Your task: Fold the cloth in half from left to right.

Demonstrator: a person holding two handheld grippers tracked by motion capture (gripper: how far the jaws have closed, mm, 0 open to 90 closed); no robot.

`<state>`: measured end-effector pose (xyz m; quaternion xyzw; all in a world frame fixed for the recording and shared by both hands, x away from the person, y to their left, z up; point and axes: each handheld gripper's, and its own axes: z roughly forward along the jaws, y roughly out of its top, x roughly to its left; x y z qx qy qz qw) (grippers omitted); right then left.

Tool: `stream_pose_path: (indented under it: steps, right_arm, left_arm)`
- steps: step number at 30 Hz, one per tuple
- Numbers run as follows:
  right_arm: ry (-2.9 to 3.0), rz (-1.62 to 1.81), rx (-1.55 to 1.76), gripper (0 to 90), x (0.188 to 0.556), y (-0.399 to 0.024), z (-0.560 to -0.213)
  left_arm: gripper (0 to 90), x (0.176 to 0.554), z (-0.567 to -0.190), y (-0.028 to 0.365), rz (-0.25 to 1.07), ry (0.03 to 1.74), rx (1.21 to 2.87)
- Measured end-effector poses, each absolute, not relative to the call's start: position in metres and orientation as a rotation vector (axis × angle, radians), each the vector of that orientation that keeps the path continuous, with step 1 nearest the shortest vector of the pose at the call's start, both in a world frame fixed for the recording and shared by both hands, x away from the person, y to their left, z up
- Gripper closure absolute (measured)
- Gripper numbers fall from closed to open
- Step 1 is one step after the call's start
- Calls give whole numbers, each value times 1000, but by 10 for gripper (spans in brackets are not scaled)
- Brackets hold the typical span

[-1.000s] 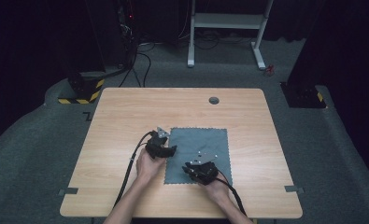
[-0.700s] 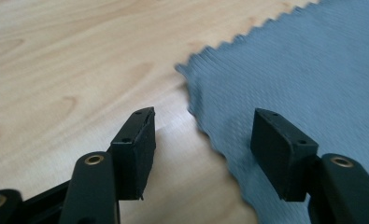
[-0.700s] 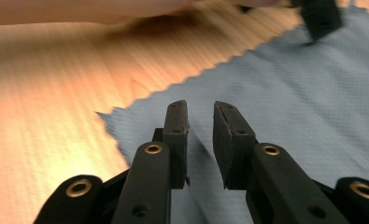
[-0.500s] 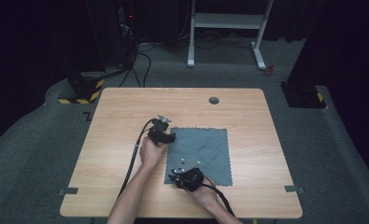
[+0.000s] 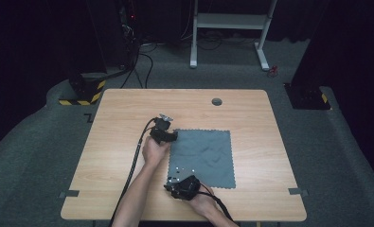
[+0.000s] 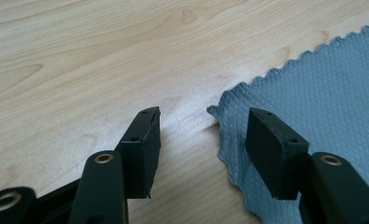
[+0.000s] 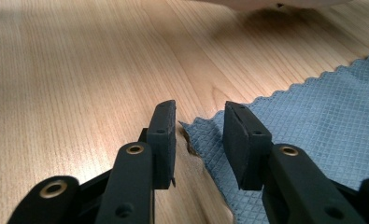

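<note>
Item 1 — grey square microfibre cloth with pinked, zigzag edges [image 5: 202, 157]. Lies flat on the light wooden bench [image 5: 128, 109]. Two of its corners on one side sit at the grippers: the far corner at the left gripper, the near corner at the right gripper.

Item 2 — left gripper [image 5: 168, 136], black, two-fingered, cable trailing back along the forearm. In the left gripper view the cloth corner [image 6: 215, 111] lies between the fingers, nearer the right-hand finger [image 6: 271, 149] than the other; the rest of the cloth runs off beyond that finger. The fingers stand moderately wide and have just been closing; the pads are not pressing on the fabric. Bare bench lies beyond the left-hand finger.

Item 3 — right gripper [image 5: 173, 182], black, two-fingered, at the near edge of the bench. In the right gripper view the cloth's near corner [image 7: 196, 133] lies in the gap between the fingers, its tip just beside the left-hand finger [image 7: 163, 140]. The gap is fairly narrow — the fingers have just been opening, and the pads stand clear of the cloth. The corner edge looks slightly lifted from the wood, casting a small shadow.
</note>
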<state>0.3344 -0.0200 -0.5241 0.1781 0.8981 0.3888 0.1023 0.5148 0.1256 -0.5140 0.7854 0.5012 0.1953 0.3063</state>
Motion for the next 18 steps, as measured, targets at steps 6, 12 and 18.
stream_pose_path:
  steps: [6,12,18]
  right_arm:
    - [2635,1148,537,756,334,-22,-525]
    - [2617,1120,528,843,331,-21,-524]
    - [2603,1086,524,894,330,-19,-523]
  left_arm:
    - [545,517,-515,125,513,1310,2057]
    - [701,520,-513,120,492,1295,2085]
    - [847,522,-512,118,470,1269,2101]
